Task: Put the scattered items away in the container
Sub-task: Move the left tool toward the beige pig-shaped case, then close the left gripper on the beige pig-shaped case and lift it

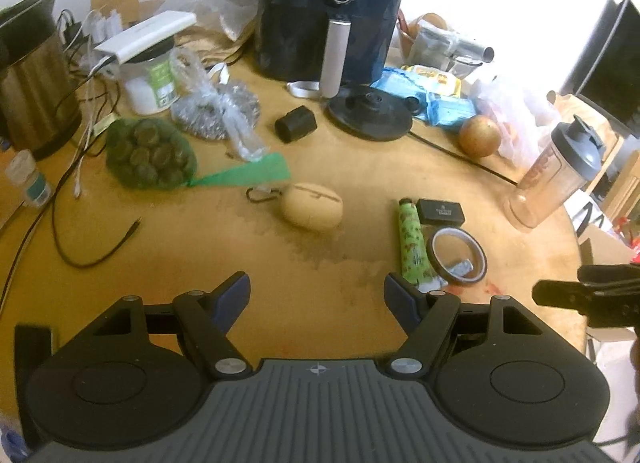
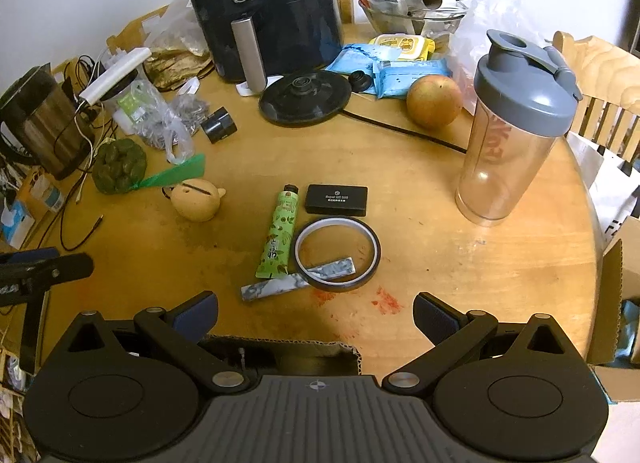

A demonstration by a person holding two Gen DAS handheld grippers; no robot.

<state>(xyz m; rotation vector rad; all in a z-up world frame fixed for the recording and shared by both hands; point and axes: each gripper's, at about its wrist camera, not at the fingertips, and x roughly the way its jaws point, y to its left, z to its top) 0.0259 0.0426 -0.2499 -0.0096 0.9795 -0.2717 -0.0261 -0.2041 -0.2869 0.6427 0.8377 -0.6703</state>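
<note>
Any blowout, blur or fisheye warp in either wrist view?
Left wrist: upper right blown out white behind the clear grey-lidded shaker bottle, overall soft, round wooden table rim bowed. Right wrist: sharper, black air fryer leans, mild glare on the tabletop beside the bottle.

Your left gripper (image 1: pixel 317 291) tilts steeply downward, its jaws spread wide with nothing between the blue pads (image 1: pixel 235 295). Your right gripper (image 2: pixel 316 313) tilts down the same way, jaws parted and empty. The two sit side by side, apart.
</note>
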